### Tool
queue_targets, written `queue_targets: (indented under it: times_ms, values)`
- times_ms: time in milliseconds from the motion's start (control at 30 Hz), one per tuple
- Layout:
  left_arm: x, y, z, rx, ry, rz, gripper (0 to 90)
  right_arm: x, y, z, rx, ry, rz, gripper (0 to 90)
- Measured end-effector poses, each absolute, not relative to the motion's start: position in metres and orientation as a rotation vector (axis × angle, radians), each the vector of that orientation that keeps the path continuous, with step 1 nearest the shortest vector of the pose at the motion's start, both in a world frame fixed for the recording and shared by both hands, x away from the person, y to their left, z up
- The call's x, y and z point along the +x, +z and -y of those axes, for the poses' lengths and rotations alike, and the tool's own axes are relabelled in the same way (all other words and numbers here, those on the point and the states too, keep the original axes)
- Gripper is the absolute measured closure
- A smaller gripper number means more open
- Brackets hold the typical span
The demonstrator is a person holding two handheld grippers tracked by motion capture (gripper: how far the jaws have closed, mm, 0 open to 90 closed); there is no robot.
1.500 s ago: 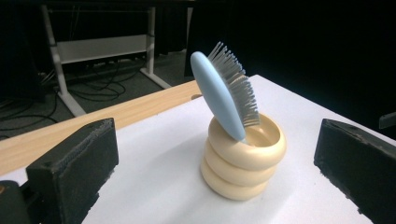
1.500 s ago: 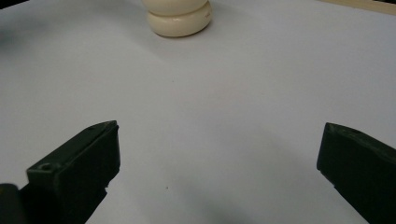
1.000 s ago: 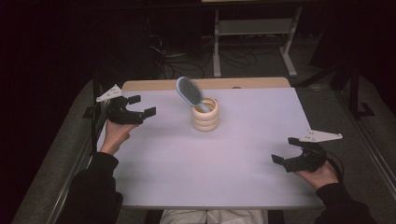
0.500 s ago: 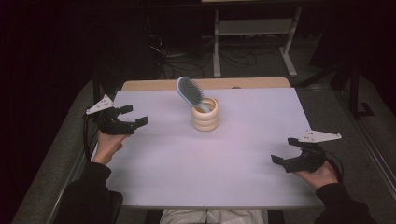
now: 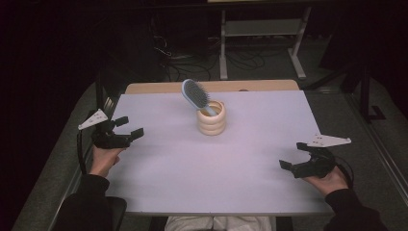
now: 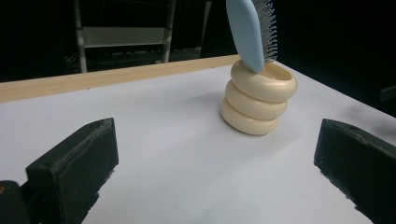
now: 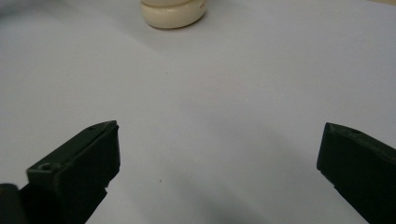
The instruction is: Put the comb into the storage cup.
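Hairbrush, pale blue plastic with an oval head and grey bristles [image 5: 196, 94], stands handle-down in a cream ribbed holder shaped like three stacked rings [image 5: 211, 118]. Head leans up and to the left out of the holder's mouth, bristles facing the far side of the high view. Holder sits on the white-topped desk [image 5: 192, 168], slightly back of centre and nearer the far wooden edge strip [image 5: 211, 86] than the person's side.

Left tongs [image 5: 129, 127] at the desk's left edge, held in the person's left hand [image 5: 103, 159], released, both jaws spread wide with nothing between them. In the left gripper view those tongs [image 6: 215, 158] point at the holder [image 6: 258, 100], which stands well apart ahead of them, with the brush [image 6: 250, 28] rising out of its left rim.

Right tongs [image 5: 292, 155] near the desk's right front corner, in the person's right hand [image 5: 332, 180], also released, jaws wide and empty. In the right gripper view the right tongs [image 7: 219, 154] hover over bare desk, and the holder's base [image 7: 173, 14] shows at the top edge, far off.

Both tongs are well apart from brush and holder, one on each side. Grey three-cornered plate tops each gripper. Dark floor, cables and a metal frame stand behind the desk.
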State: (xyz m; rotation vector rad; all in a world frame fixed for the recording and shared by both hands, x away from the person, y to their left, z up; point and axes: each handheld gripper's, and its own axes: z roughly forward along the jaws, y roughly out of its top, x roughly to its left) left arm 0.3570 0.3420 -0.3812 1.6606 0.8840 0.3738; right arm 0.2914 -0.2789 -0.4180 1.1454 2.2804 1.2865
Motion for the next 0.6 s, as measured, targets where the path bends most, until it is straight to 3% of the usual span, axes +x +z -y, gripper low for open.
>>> queue_targets:
  times_ms: [600]
  values:
    - [0.332, -0.391, -0.356, 1.651, 0.42, -0.869, 0.0, 0.291, -0.418, 0.28, 1.148, 1.29, -2.278, 0.0]
